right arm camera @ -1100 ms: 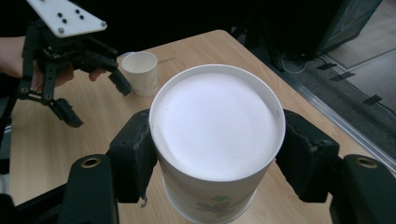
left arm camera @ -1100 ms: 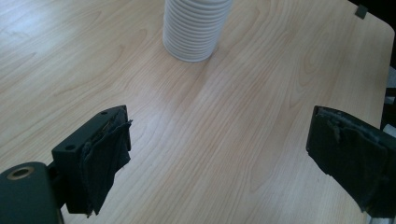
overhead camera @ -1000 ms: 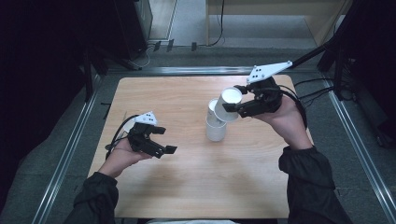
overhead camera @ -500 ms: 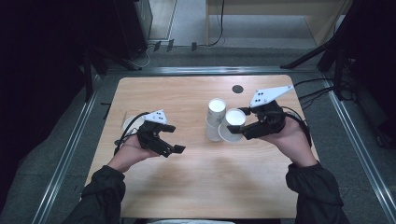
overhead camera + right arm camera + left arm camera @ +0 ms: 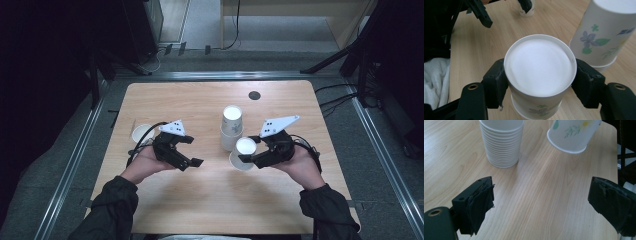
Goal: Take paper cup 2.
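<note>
My right gripper (image 5: pixel 246 155) is shut on a flowered white paper cup (image 5: pixel 245 147), held upside down and tilted just over the table, in front of the stack. In the right gripper view the pads clamp both sides of the cup (image 5: pixel 540 65). The stack of upturned paper cups (image 5: pixel 231 127) stands mid-table, and shows in the left gripper view as a ribbed stack (image 5: pixel 501 142) beside the held cup (image 5: pixel 571 135). My left gripper (image 5: pixel 194 151) hovers open and empty left of the stack, its jaws wide apart (image 5: pixel 541 202).
A single paper cup (image 5: pixel 142 134) stands near the table's left edge, behind my left hand. A small black disc (image 5: pixel 254 95) sits in the far tabletop. The wooden table (image 5: pixel 210 210) has bare room in front of both hands. Metal rails run along both sides.
My right hand has come down from the top of the stack with the cup, to low in front of it. My left gripper has shifted a little to the right.
</note>
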{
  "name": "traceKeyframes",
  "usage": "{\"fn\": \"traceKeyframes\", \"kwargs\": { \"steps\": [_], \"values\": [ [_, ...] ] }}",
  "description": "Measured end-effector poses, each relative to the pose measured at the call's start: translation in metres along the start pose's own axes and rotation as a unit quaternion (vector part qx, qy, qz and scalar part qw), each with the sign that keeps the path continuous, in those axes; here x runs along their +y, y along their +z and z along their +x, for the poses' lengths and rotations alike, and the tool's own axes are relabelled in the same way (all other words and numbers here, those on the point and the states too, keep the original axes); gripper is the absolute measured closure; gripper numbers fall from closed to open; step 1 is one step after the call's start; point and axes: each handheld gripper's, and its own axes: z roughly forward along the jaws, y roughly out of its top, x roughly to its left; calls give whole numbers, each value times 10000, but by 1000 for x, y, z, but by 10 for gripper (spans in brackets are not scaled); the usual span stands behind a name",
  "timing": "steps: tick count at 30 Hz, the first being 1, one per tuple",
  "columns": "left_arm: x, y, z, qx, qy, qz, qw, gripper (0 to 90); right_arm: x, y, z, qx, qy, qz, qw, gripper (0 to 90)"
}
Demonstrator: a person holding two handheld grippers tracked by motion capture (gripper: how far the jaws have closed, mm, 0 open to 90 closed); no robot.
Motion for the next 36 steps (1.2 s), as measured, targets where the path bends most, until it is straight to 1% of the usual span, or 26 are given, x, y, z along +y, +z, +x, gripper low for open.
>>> {"fn": "traceKeyframes", "kwargs": {
  "steps": [2,3,5,6,10,13,14,19,21,23,24,31,34,36],
  "values": [
    [0,1,-1,9,43,36,10000,64,-3,5,0,57,38,26,10000,350],
    [0,1,-2,3,51,36,10000,64,-4,8,0,77,-7,25,10000,350],
    [0,2,-3,3,76,-4,10000,65,-6,13,0,140,-5,17,9999,350],
    [-1,2,-3,-37,46,-17,10000,64,-7,15,-1,144,-18,27,9999,350],
    [-3,4,-6,-24,23,-41,10000,65,-8,22,-1,281,-16,27,9996,350],
    [-4,6,-9,-26,55,-52,10000,65,-7,27,-2,350,-40,32,9994,350],
    [-5,6,-10,-13,64,-69,10000,65,-7,29,-2,376,-44,25,9993,350],
    [-5,8,-15,-75,34,-178,9998,65,-5,39,-1,536,-81,105,9985,350],
    [-4,9,-18,-103,75,-231,9997,65,-4,41,-1,599,-91,73,9981,350],
    [-4,9,-19,-100,108,-245,9996,65,-1,43,1,664,-95,66,9977,350],
    [-4,10,-19,-121,100,-265,9995,65,0,44,1,671,-120,55,9977,350],
    [-3,11,-21,-215,57,-414,9989,65,9,44,5,827,-85,-65,9965,351],
    [-2,14,-23,-280,73,-430,9987,65,12,44,6,889,-76,-119,9959,351],
    [-2,16,-25,-306,131,-396,9987,65,14,44,7,919,-97,-133,9956,351]
  ]
}}
